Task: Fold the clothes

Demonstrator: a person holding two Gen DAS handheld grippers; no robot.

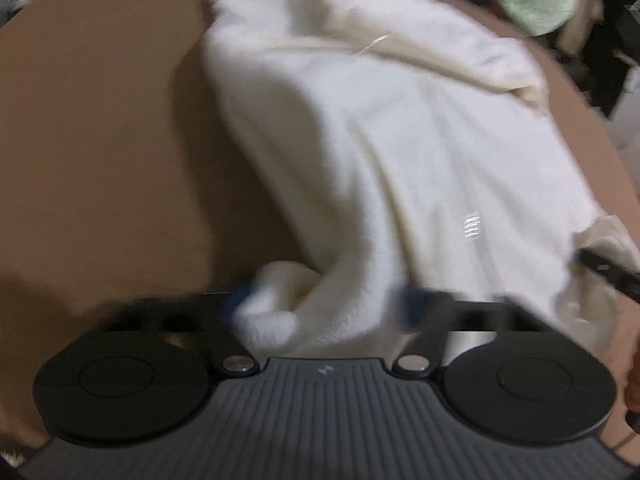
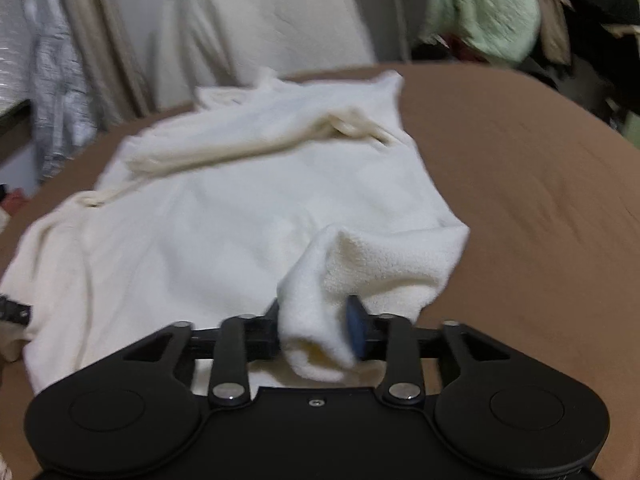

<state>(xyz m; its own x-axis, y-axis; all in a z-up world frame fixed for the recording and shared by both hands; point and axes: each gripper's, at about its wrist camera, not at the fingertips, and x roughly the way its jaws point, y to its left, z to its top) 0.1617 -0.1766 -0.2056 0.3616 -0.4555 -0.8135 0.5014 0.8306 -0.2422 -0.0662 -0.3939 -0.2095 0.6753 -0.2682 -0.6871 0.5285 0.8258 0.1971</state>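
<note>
A white fleecy garment lies spread on a brown surface. Its near hem bunches between the blue pads of my left gripper, whose jaws stand wide apart around the fold; the picture is blurred. In the right wrist view the same garment has one corner lifted and pinched in my right gripper, with the blue pad pressed against the cloth. A black finger of the right gripper shows at the garment's right edge in the left wrist view.
A pale green cloth lies among dark clutter at the back right. White bedding and a grey patterned cloth stand behind the brown surface, which stretches bare to the right of the garment.
</note>
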